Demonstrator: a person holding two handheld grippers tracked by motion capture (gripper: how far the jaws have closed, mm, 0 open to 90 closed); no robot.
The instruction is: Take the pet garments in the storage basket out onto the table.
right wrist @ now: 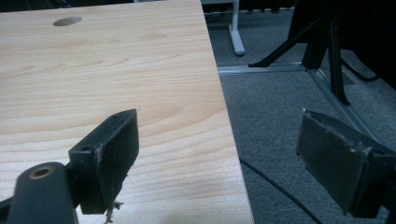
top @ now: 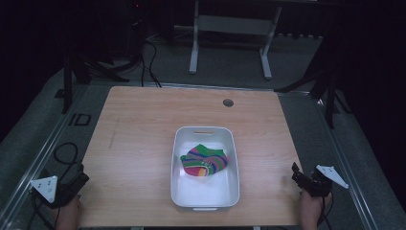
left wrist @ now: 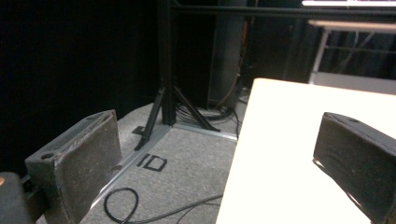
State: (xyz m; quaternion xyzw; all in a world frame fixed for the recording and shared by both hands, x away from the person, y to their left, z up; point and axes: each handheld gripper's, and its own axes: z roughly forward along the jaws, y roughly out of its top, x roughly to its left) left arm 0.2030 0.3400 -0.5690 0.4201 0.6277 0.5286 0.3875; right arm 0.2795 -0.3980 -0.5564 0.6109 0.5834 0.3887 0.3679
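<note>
Your left gripper (top: 72, 184) sits at the near left corner of the wooden table (top: 139, 143), just past its left edge, and your hand (top: 67, 213) holds it from below. In the left gripper view its two black jaws stand wide apart with nothing between them; one jaw is over the grey floor (left wrist: 187, 163) and the other is over the bright table top. A black cable (left wrist: 121, 205) curls on the floor under the jaw on the floor side. To the right of that gripper, well apart from it, a white tub (top: 206, 165) stands in the middle of the table. A stripy cloth (top: 205, 160) lies bunched up inside the tub, with green, pink, yellow and blue lines on it. It touches no gripper. A small round hole (top: 228, 102) is in the table top beyond the tub. Farther right, your right gripper (top: 304, 177) sits at the near right edge of the table, and the tub is off to its left, well apart. In the right gripper view its jaws are spread wide too and pinch nothing; one jaw is over the wood and the other is over the grey floor
</note>
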